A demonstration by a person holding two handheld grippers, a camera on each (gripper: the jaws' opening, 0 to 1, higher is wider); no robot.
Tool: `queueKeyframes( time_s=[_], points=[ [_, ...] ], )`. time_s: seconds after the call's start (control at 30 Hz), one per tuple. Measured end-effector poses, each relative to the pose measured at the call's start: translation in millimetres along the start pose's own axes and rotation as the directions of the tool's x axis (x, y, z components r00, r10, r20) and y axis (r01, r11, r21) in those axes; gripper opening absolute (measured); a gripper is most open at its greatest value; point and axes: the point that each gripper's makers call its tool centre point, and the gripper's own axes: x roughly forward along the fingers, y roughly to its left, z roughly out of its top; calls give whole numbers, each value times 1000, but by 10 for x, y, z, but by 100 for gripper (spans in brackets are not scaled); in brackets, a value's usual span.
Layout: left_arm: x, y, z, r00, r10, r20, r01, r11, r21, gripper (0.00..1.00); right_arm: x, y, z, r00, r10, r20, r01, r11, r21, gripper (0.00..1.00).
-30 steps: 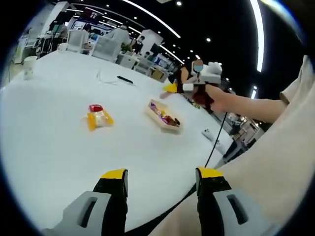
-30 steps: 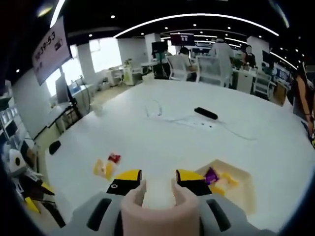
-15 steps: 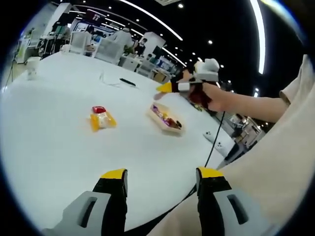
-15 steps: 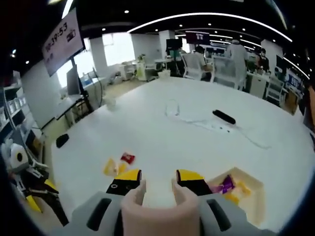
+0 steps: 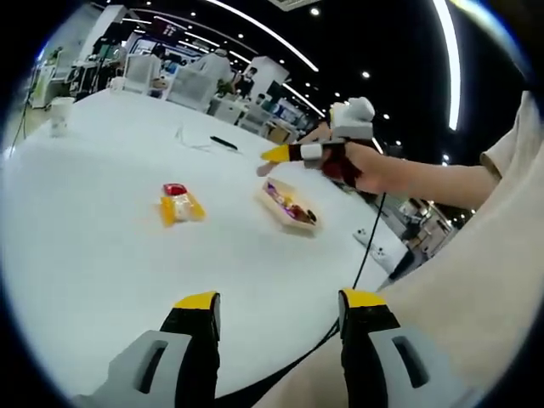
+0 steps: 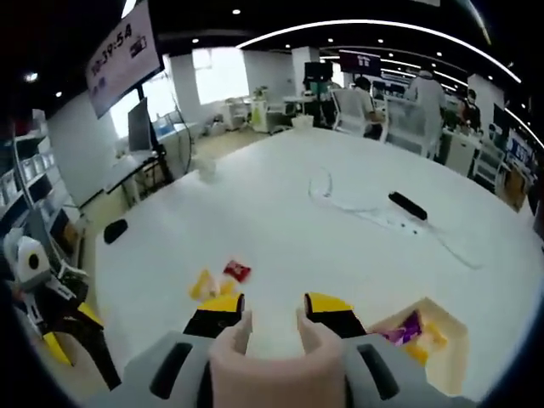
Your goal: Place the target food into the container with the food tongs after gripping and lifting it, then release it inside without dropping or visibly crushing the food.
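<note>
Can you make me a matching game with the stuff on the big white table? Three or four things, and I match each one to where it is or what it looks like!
Things:
1. snack packets
2. tray
3. tongs
4. black remote

Clues:
a. pink, gripped by the right gripper
b. yellow and red, lying loose on the table
c. far off, beside a thin cable
d. pale, with wrapped sweets inside

Pairs: 1-b, 2-d, 3-a, 4-c
</note>
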Motion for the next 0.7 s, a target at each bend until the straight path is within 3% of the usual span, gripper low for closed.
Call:
queueKeyframes(
  time_s=[0.7],
  points=[
    [-87, 101, -30, 998, 40, 41, -38, 998, -47, 55, 244, 282, 44, 997, 64, -39, -66, 996, -62, 28]
  ],
)
